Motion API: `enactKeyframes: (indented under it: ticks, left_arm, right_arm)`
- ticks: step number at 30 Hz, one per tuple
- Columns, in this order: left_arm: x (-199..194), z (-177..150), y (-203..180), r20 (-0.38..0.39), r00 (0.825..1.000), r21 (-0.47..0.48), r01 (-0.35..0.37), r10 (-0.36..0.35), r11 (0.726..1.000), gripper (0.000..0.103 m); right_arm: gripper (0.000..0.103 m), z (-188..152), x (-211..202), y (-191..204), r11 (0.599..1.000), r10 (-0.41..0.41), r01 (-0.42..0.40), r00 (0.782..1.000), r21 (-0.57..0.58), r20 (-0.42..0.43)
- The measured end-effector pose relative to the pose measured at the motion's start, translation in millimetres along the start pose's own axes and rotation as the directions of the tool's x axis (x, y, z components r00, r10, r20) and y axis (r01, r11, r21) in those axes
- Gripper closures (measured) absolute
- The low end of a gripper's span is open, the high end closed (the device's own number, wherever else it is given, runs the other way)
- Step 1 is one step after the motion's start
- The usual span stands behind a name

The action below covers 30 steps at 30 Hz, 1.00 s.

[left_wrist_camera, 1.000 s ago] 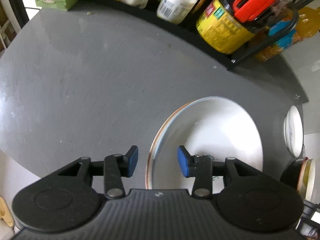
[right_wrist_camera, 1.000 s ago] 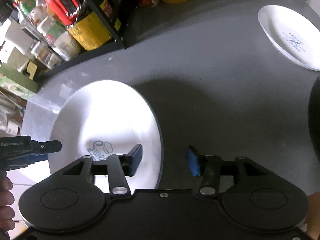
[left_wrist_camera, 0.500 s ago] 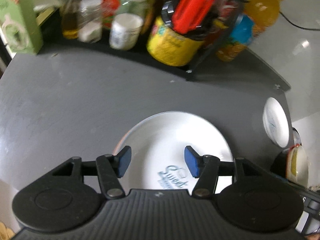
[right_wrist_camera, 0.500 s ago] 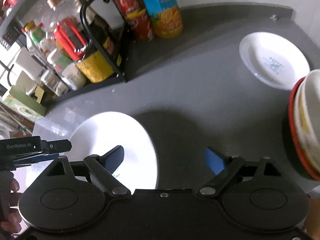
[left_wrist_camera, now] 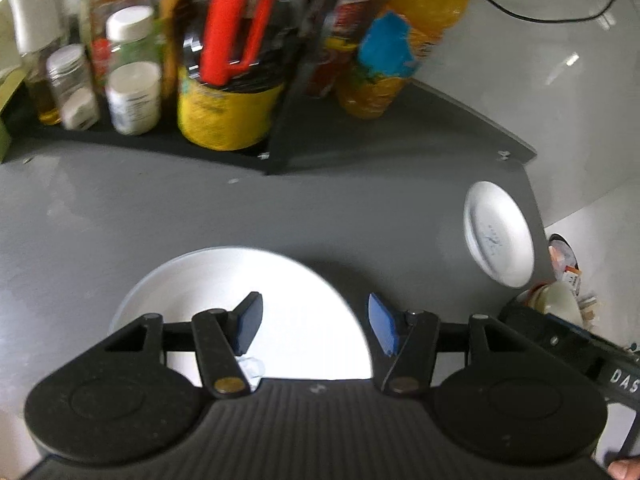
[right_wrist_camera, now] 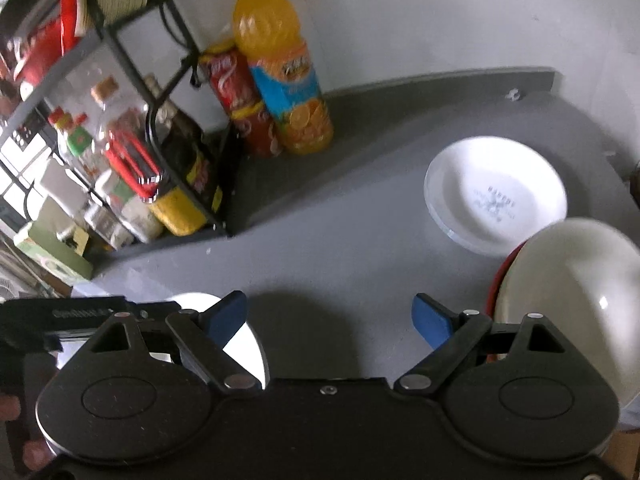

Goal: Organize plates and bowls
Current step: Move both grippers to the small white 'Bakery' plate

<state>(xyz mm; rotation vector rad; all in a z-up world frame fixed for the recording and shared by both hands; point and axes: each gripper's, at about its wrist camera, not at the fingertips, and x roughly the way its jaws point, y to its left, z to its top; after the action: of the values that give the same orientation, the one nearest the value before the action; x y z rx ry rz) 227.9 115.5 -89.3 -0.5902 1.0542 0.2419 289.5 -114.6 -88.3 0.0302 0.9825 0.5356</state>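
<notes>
While both grippers hung spread and empty, the left gripper (left_wrist_camera: pixel 314 326) hovered over the large plate (left_wrist_camera: pixel 224 280). Beside the right gripper (right_wrist_camera: pixel 330 320) sat stacked bowls (right_wrist_camera: pixel 572 280); a careless swing risked toppling them.

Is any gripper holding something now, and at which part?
Nothing is held. The left gripper is open above the large white plate; the right gripper is open over bare countertop.

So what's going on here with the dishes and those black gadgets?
A person holds a black two-finger tool in each hand over a grey countertop, tidying plates and bowls. Both tools are open and empty: the left tool hovers above a large white plate, and the right tool is over bare counter. A smaller white plate with printed lettering lies further back, beside a cream bowl nested in a red-rimmed one.
</notes>
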Motion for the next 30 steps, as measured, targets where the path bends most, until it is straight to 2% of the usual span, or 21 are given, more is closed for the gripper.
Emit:
enactKeyframes:
  ticks: [5, 8, 16, 25, 30]
  left_arm:
    - [7, 8, -34, 0.009, 1.0, 0.007, 0.015, -0.015, 1.0, 0.046]
    - [11, 10, -53, 0.01, 1.0, 0.002, 0.021, -0.021, 1.0, 0.046]
    - [28, 15, -96, 0.003, 0.999, -0.032, 0.033, -0.033, 0.999, 0.046]
    - [62, 23, -128, -0.016, 0.999, -0.079, 0.038, -0.04, 0.996, 0.046]
    - [85, 30, -143, -0.022, 0.999, -0.122, 0.046, -0.049, 0.992, 0.046]
  right_arm:
    - [0.013, 20, -15, -21, 1.0, 0.022, -0.021, 0.998, -0.011, 0.053]
    - [0.013, 32, -20, -37, 0.999, 0.047, -0.047, 0.997, -0.011, 0.055]
    - [0.01, 54, -22, -84, 1.0, 0.028, -0.028, 0.998, 0.004, 0.054]
    - [0.008, 71, -2, -150, 0.997, -0.008, 0.008, 1.0, 0.075, 0.0]
    - [0.008, 83, 15, -178, 0.998, -0.023, 0.025, 0.999, 0.062, -0.037]
